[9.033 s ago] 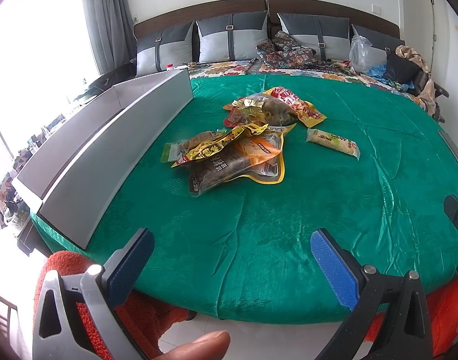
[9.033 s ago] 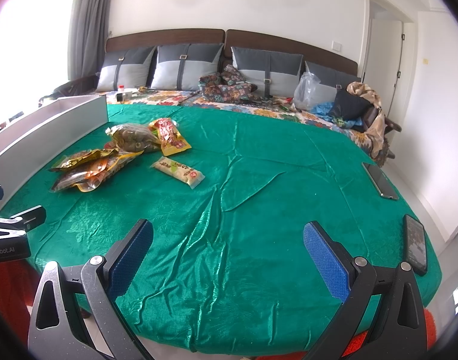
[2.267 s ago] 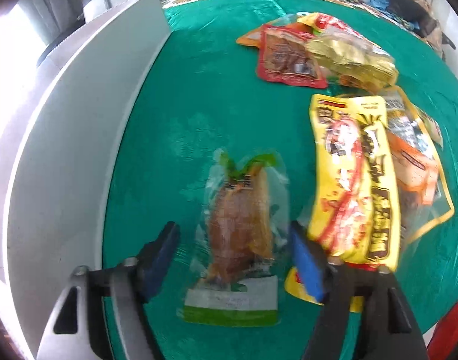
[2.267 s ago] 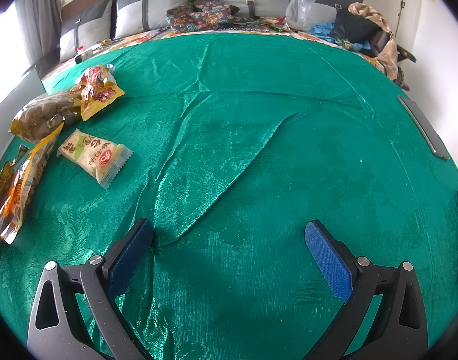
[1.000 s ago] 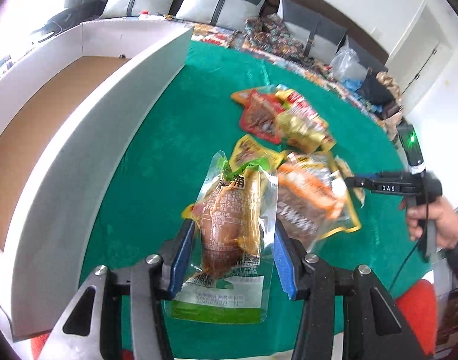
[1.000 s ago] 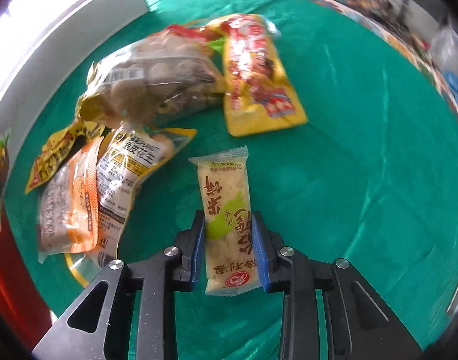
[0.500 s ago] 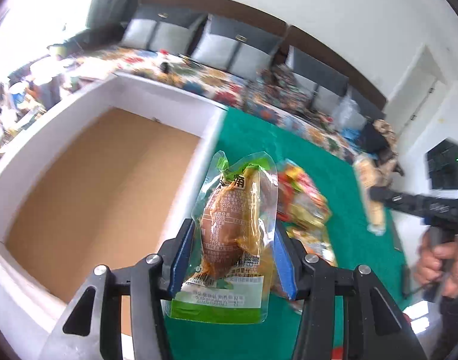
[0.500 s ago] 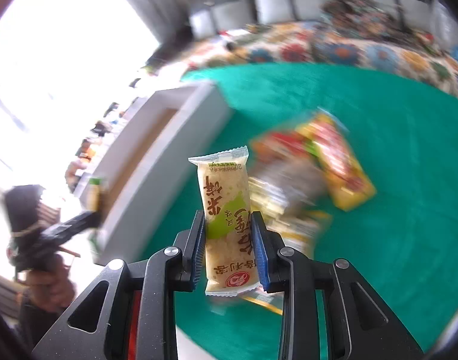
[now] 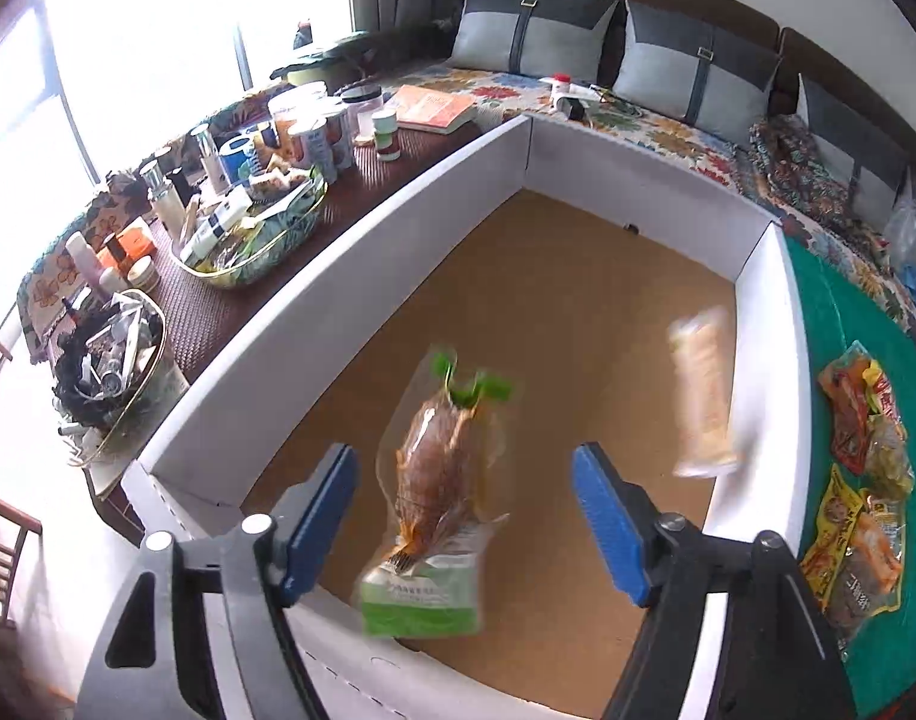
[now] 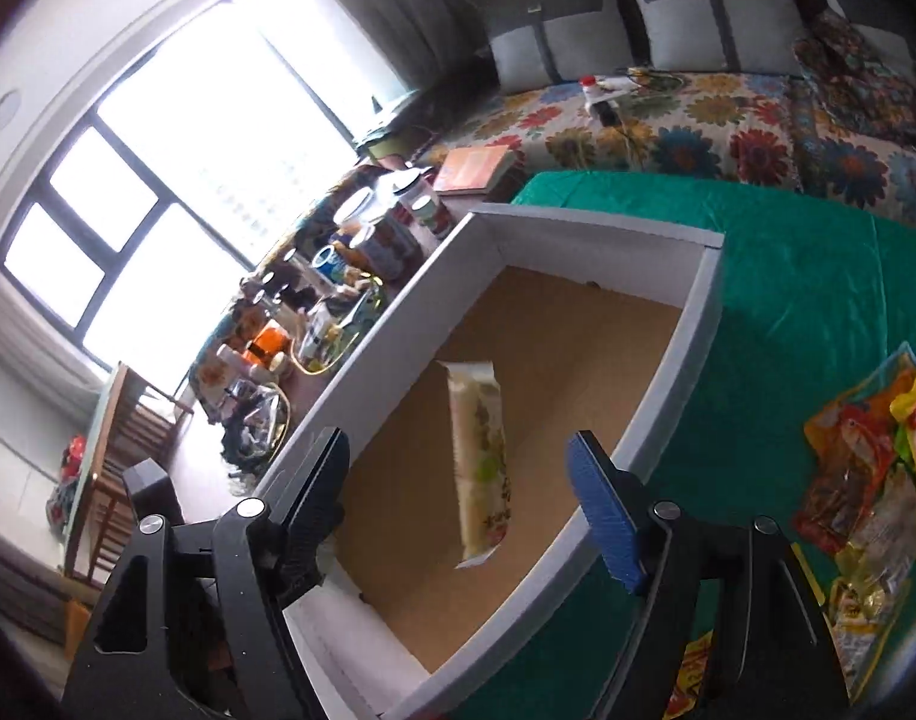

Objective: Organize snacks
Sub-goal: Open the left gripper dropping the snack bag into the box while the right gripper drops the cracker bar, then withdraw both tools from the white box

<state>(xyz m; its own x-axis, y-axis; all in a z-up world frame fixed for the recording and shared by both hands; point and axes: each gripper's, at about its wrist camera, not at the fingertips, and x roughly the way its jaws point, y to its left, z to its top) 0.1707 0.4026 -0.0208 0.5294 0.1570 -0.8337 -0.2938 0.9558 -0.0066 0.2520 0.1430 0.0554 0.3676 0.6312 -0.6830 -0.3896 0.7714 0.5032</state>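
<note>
A large white cardboard box (image 9: 350,294) with a brown floor sits at the table's left edge. My left gripper (image 9: 464,516) is open above it. A clear pouch with a brown snack and green label (image 9: 434,492) is blurred between its fingers, apart from both. My right gripper (image 10: 458,498) is open over the same box (image 10: 692,342). A pale rice cracker packet (image 10: 479,462) is blurred between its fingers, untouched; it also shows in the left wrist view (image 9: 701,396).
Several snack packets (image 9: 860,480) lie on the green tablecloth (image 10: 806,282) right of the box. A side table with jars and baskets (image 9: 230,198) stands left of the box. A floral sofa (image 10: 698,120) lies beyond.
Both grippers have opened over the box. The brown snack pouch and the rice cracker packet have left the fingers and are dropping into the box.
</note>
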